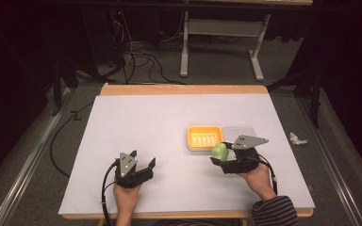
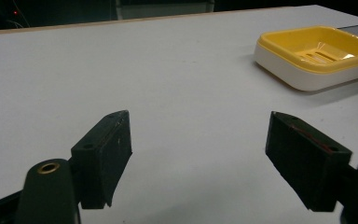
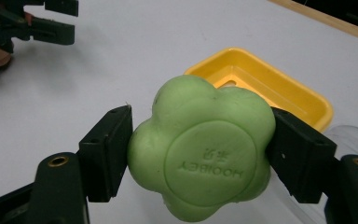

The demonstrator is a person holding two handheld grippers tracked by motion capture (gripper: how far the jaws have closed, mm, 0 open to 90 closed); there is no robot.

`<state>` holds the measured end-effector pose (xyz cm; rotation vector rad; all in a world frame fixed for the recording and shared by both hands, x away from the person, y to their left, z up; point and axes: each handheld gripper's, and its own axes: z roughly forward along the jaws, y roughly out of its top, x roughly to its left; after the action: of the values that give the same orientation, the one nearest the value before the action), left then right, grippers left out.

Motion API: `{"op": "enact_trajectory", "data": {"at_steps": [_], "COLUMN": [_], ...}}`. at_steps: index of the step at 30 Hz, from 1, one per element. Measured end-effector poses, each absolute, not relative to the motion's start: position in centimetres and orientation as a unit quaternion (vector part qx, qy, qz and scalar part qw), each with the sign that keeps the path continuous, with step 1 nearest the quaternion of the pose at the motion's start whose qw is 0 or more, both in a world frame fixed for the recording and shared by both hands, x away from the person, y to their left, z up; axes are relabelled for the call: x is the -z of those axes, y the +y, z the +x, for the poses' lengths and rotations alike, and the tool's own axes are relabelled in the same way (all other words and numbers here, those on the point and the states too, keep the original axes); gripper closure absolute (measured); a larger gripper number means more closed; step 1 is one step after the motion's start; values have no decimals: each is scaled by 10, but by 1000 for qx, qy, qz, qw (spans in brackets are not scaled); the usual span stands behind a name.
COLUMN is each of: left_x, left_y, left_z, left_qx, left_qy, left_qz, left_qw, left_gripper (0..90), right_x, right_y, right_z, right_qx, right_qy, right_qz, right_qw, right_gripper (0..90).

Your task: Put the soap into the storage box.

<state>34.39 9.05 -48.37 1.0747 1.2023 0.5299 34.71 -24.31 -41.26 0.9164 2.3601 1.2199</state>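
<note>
Here one green soap (image 3: 200, 149) sits clamped beside one yellow dish (image 1: 204, 137).

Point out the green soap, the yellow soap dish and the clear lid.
green soap (image 3: 209, 161), right gripper view, its round stamped face.
yellow soap dish (image 1: 204, 137), high view, its slotted floor.
clear lid (image 1: 245, 131), high view, its top.

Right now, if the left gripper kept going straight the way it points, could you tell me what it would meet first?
Probably nothing: ahead of the open left gripper lies bare white table to its far edge. The yellow soap dish sits well off to the right of that line, though depth is hard to judge.
</note>
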Motion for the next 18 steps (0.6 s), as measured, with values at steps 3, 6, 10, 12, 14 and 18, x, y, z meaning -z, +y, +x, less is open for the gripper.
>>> {"op": "enact_trajectory", "data": {"at_steps": [3,6,10,12,14,18], "left_x": [484,484,484,484,484,484], "left_y": [90,90,90,90,90,90], "left_z": [344,344,344,344,344,344], "left_qx": [-234,-234,-235,-236,-236,-236], "left_qy": [532,532,531,531,531,531], "left_qz": [476,476,478,480,481,481], "left_qw": [660,660,659,657,657,657], "left_gripper": [232,232,232,232,233,232], "right_x": [407,404,402,402,401,401], "right_y": [-246,-246,-245,-244,-242,-238], "right_z": [355,361,368,373,378,388], "right_qx": [-428,-424,-424,-420,-416,-408], "right_qy": [825,824,823,823,824,827], "right_qz": [331,337,343,347,350,354], "right_qw": [165,166,160,160,159,156], "right_gripper": [284,284,284,284,284,284]}}
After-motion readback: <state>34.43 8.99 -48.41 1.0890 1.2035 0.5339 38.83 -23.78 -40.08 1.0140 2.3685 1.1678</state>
